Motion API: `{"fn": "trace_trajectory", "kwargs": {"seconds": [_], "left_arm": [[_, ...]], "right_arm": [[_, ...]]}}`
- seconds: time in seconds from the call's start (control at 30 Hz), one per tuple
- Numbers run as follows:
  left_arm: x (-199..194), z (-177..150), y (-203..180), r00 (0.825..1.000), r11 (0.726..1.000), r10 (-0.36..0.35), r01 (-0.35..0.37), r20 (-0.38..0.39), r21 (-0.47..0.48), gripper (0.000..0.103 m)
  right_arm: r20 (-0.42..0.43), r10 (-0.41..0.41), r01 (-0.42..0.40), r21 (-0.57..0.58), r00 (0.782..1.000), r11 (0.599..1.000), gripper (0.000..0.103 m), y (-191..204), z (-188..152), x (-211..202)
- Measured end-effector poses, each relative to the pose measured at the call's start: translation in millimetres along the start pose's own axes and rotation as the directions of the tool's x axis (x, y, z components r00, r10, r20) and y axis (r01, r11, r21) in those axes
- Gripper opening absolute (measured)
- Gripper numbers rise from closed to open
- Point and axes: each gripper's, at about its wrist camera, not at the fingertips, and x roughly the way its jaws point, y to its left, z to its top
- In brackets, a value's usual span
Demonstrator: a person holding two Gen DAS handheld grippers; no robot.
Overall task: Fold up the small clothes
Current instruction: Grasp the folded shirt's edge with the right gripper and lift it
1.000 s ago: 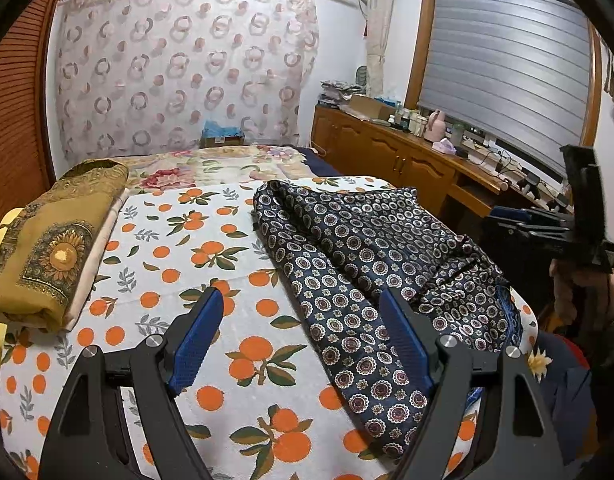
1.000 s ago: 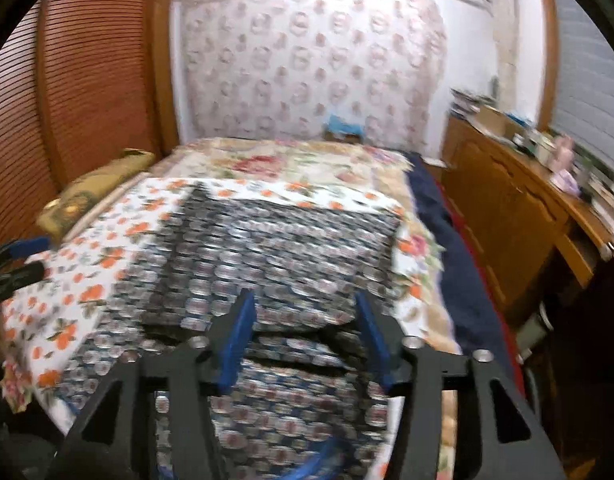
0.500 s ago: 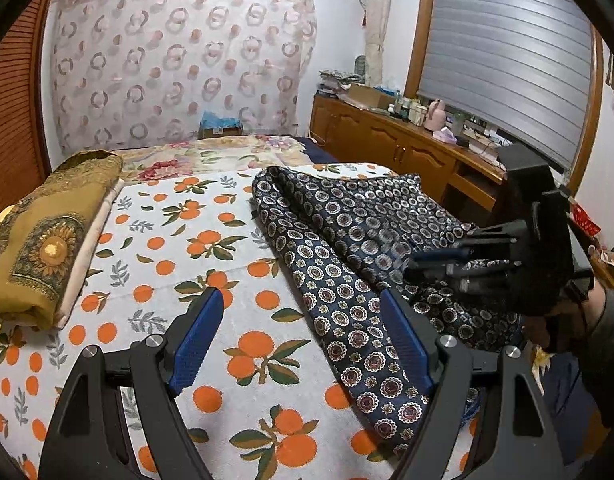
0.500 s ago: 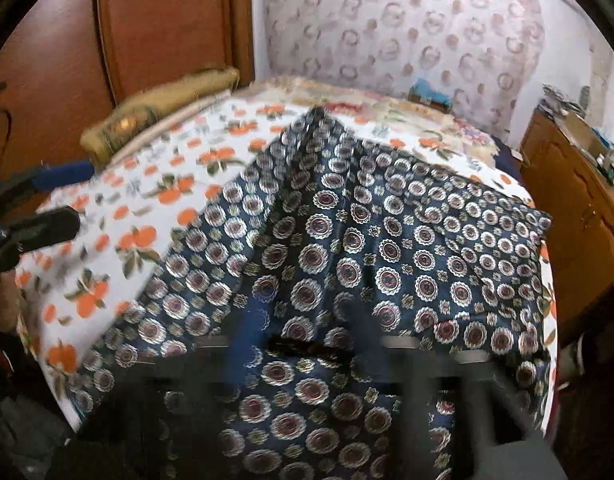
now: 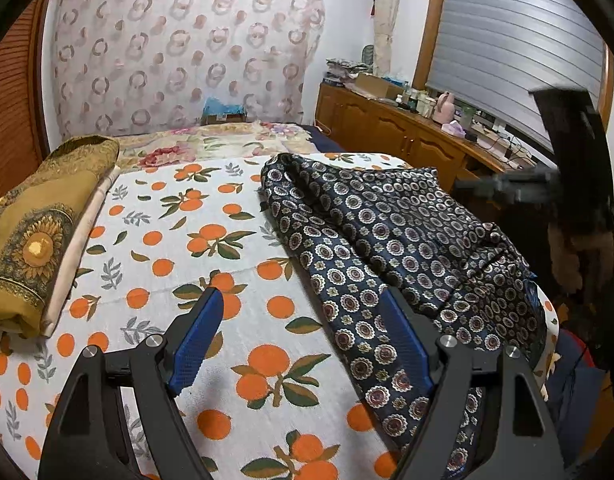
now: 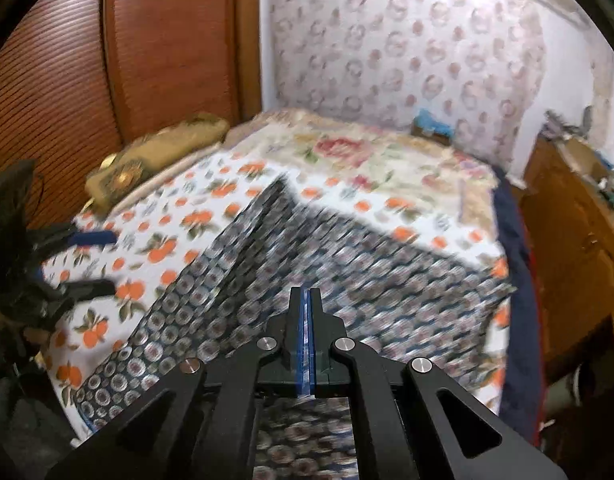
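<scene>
Lying on bed: dark patterned garment (image 5: 387,232), spread unevenly over the right half of the orange-print sheet (image 5: 179,248), its near end trailing off the bed's front edge.
Garment shape: creased, with a raised ridge running from its far corner toward the near edge in the right wrist view (image 6: 307,248), which is blurred.
Left gripper (image 5: 301,296): jaws wide apart and nothing between them; it hovers over the sheet, and its right finger overlaps the garment's left edge in the view.
Right gripper (image 6: 305,292): jaws have just been closing and now stand almost together, only a thin slit between the blue pads; whether cloth is pinched there cannot be told.
Right gripper from the left: blurred, above the garment's far right side (image 5: 463,188).
Folded cloths (image 5: 35,232): ochre stack at the bed's left edge, well apart from the garment.
Cabinet (image 5: 387,132): along the right wall, cluttered on top.
</scene>
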Motion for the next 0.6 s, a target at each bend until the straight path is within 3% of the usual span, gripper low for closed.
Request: {"fn": "trace_trajectory", "kwargs": {"seconds": [0.03,0.1,0.27,0.3,0.4,0.6], "left_arm": [[2.0,0.1,0.2,1.000,1.000,0.005,-0.005,-0.004,0.000,0.081],[6.0,0.1,1.3,1.000,1.000,0.014,-0.014,-0.013,0.000,0.081],[10.4,1.7,1.1,1.000,1.000,0.005,-0.005,-0.027,0.012,0.081],[11.5,1.9,1.0,1.000,1.000,0.005,-0.004,-0.030,0.015,0.081],[14.3,2.6,0.4,0.999,1.000,0.008,-0.007,-0.037,0.023,0.081],[19.4,3.7,-1.0,0.999,1.000,0.006,-0.004,-0.047,0.027,0.081]], "right_arm": [[-0.021,-0.006,0.006,-0.008,1.000,1.000,0.028,5.4,-3.2,9.7],[-0.043,0.025,-0.025,0.000,0.999,1.000,0.049,15.2,-10.7,26.1],[-0.125,0.085,-0.081,0.033,0.988,0.996,0.052,24.7,-21.7,57.7],[-0.142,0.090,-0.086,0.035,0.986,0.996,0.050,27.7,-21.5,65.8],[-0.161,0.039,-0.048,-0.050,0.986,0.998,0.004,35.9,-21.5,72.5],[-0.074,0.049,-0.053,-0.052,0.996,0.997,0.002,17.6,-4.1,44.5]]}}
